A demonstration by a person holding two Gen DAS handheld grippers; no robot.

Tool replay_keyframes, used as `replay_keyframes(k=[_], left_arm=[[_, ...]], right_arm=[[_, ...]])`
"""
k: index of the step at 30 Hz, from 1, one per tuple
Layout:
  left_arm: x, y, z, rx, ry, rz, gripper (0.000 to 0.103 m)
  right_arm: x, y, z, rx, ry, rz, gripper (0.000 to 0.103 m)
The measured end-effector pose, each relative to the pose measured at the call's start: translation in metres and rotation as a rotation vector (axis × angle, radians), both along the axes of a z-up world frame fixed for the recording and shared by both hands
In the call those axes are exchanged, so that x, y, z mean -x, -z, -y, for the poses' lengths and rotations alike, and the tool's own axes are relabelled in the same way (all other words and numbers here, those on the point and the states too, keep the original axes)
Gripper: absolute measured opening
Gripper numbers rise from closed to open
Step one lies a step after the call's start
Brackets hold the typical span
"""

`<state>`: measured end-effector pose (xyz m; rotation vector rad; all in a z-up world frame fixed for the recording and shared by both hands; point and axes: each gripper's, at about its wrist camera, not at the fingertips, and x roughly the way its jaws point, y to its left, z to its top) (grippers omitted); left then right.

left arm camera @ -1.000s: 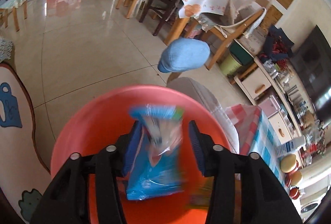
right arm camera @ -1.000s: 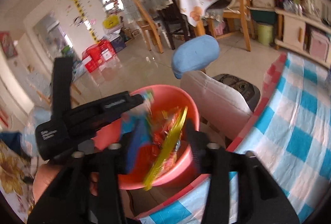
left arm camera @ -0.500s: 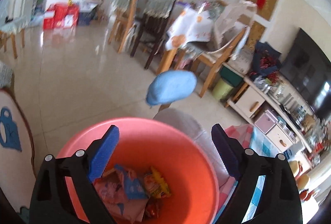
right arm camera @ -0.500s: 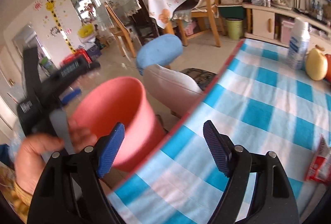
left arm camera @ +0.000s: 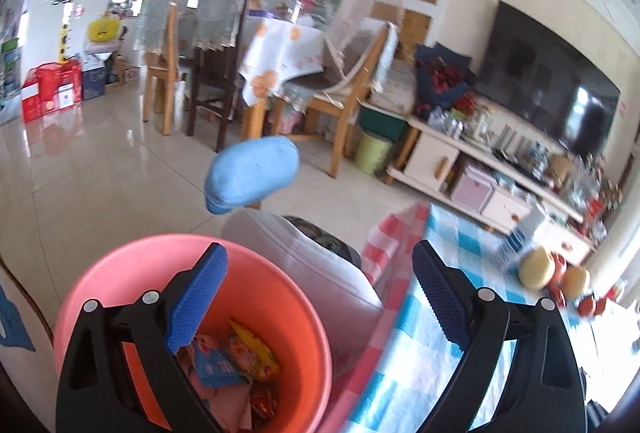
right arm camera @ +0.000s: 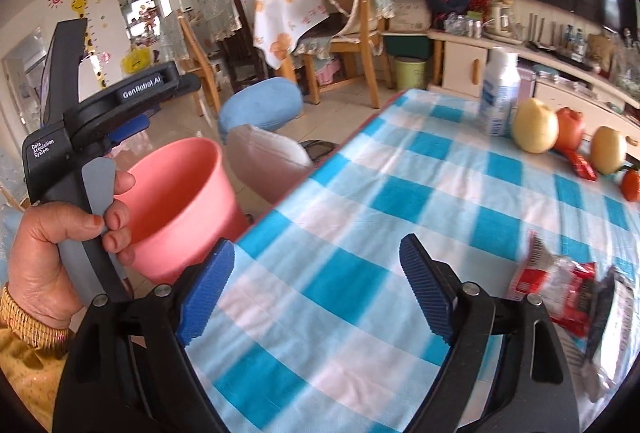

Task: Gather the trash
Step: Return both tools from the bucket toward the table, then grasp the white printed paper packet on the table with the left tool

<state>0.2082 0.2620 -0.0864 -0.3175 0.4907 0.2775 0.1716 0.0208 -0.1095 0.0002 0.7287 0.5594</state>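
Wrappers [left arm camera: 228, 365] lie heaped at the bottom of the pink bin [left arm camera: 304, 313], which stands on the floor just beside the bench [right arm camera: 360, 233] with its blue-and-white checked cloth. Another red wrapper [right arm camera: 560, 285] lies on the bench (near its right edge in the right wrist view). The left hand-held gripper [left arm camera: 320, 297] hangs over the bin's rim; its jaws have just been opening and stand apart with nothing between them. The right hand-held gripper [right arm camera: 316, 289], over the cloth, has likewise just spread and holds nothing.
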Motion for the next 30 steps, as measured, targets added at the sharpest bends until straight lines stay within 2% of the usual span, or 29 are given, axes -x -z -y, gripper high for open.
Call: replay_keyframes(k=[7, 19, 27, 30], left_arm=[[0.002, 0.005, 0.036, -0.069, 0.061, 0.014, 0.093], [0.002, 0.010, 0.086, -0.130, 0.169, -0.004, 0.093], [0.009, 0.016, 0.117, -0.134, 0.265, -0.016, 0.093], [0.014, 0.018, 0.133, -0.165, 0.303, -0.020, 0.093]], right_arm=[[0.014, -0.003, 0.038, -0.006, 0.045, 0.022, 0.099], [0.031, -0.007, 0.089, -0.004, 0.117, 0.011, 0.099], [0.036, -0.006, 0.112, 0.015, 0.126, 0.003, 0.099], [0.037, -0.007, 0.120, 0.014, 0.130, 0.007, 0.099]])
